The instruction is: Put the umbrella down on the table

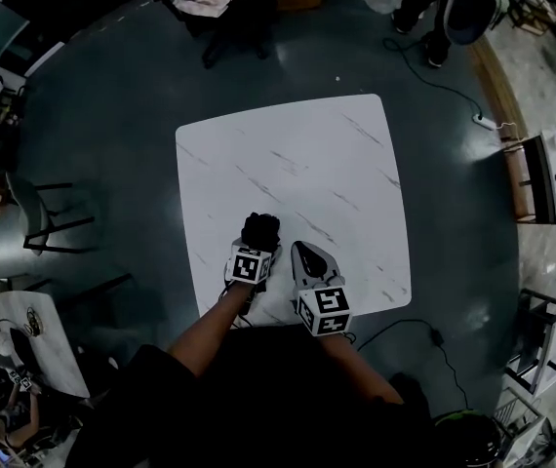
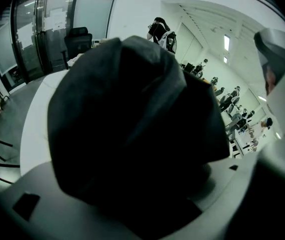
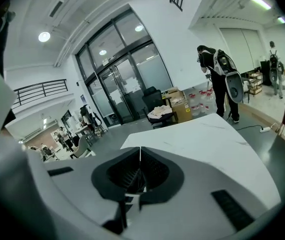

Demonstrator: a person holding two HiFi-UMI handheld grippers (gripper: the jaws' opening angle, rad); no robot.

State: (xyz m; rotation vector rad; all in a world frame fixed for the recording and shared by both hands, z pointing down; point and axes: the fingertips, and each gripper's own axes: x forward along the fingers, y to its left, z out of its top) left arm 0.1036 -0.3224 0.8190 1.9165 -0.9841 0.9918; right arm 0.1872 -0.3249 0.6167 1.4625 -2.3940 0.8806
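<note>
Both forearms reach forward side by side, just over the near edge of the white table [image 1: 288, 154]. The left gripper [image 1: 255, 250] is clamped on the umbrella [image 2: 132, 119], a folded black bundle that fills the space between its jaws and sits over the near part of the tabletop. Whether it touches the surface, I can't tell. The right gripper [image 1: 309, 259] sits just beside it, jaws pressed together on nothing. Ahead, the white top stretches away to the far edge. A dark chair [image 1: 49, 217] stands well off to the left.
</note>
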